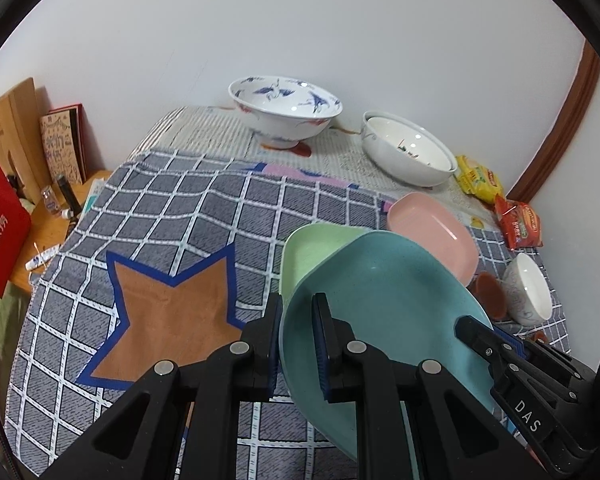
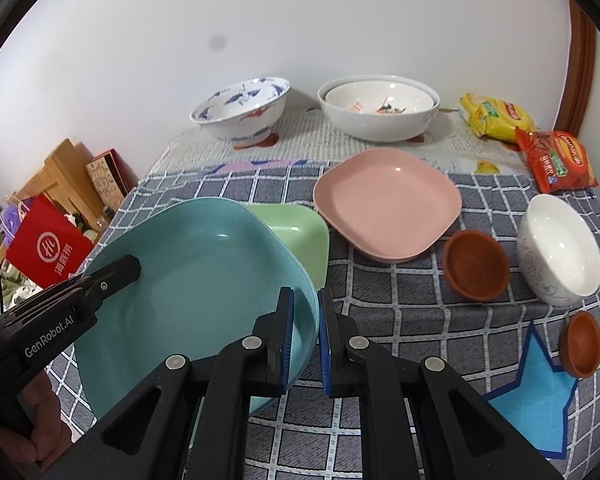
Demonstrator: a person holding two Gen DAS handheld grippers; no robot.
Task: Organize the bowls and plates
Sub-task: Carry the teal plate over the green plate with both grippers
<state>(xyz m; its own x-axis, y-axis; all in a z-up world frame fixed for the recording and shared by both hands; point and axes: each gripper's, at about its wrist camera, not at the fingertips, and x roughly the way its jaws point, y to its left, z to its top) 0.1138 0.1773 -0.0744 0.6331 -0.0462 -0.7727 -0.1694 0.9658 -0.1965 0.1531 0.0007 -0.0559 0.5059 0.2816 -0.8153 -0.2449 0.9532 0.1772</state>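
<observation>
Both grippers clamp the teal plate [image 1: 384,304] by opposite edges, holding it tilted above the checked cloth [image 1: 188,216]. The left gripper [image 1: 298,344] has its jaws nearly shut, pinching the plate's left rim: one blue pad lies inside the rim, the other outside. The right gripper [image 2: 305,340] grips the right rim in the same way, jaws almost together with only the plate's wall between them. In the left wrist view, the right gripper's black finger reaches over the plate's far edge; in the right wrist view, the left gripper does the same from the other side.

The teal plate overlaps the green plate [image 2: 300,236], which lies on the cloth just behind it; whether the two touch is unclear. The pink plate [image 2: 386,212] sits beside the green one. Two brown bowls [image 2: 476,266] and a white bowl [image 2: 558,250] stand to the right. A blue-patterned bowl [image 2: 240,114] and nested white bowls [image 2: 378,110] stand near the wall.
</observation>
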